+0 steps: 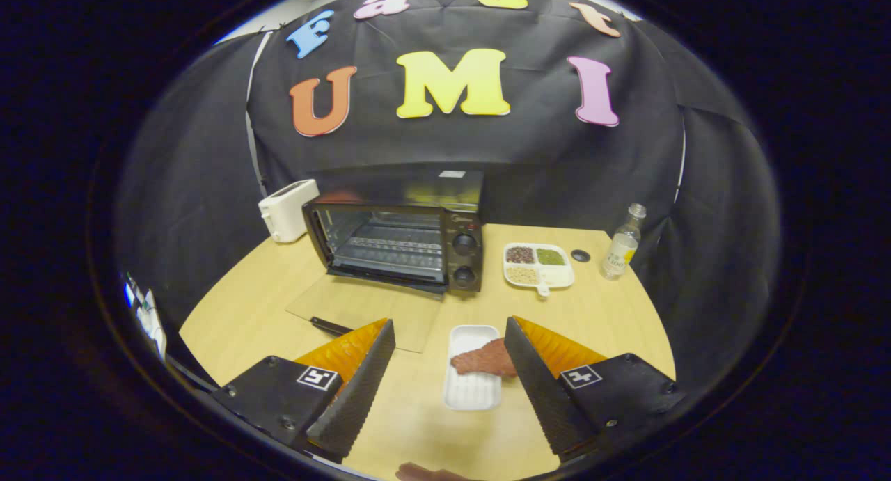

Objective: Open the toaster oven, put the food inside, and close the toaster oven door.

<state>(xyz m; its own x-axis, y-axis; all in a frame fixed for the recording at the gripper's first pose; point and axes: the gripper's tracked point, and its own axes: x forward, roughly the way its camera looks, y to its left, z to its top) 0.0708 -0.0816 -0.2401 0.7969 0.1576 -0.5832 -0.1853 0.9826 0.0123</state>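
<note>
The black toaster oven (411,234) stands at the back of the wooden table with its glass door (365,310) folded down flat onto the table, showing the wire rack inside. A reddish-brown slab of food (484,359) lies across a small white tray (473,390) just ahead of my fingers, nearer the right one. My gripper (449,345) is open above the table, nothing between its fingers. The right finger's edge covers the food's right end.
A white toaster (287,209) sits left of the oven. Right of the oven are a white divided dish (538,265) of grains, a small dark cap (580,255) and a clear bottle (621,244). The table's (612,314) curved edge runs behind my fingers.
</note>
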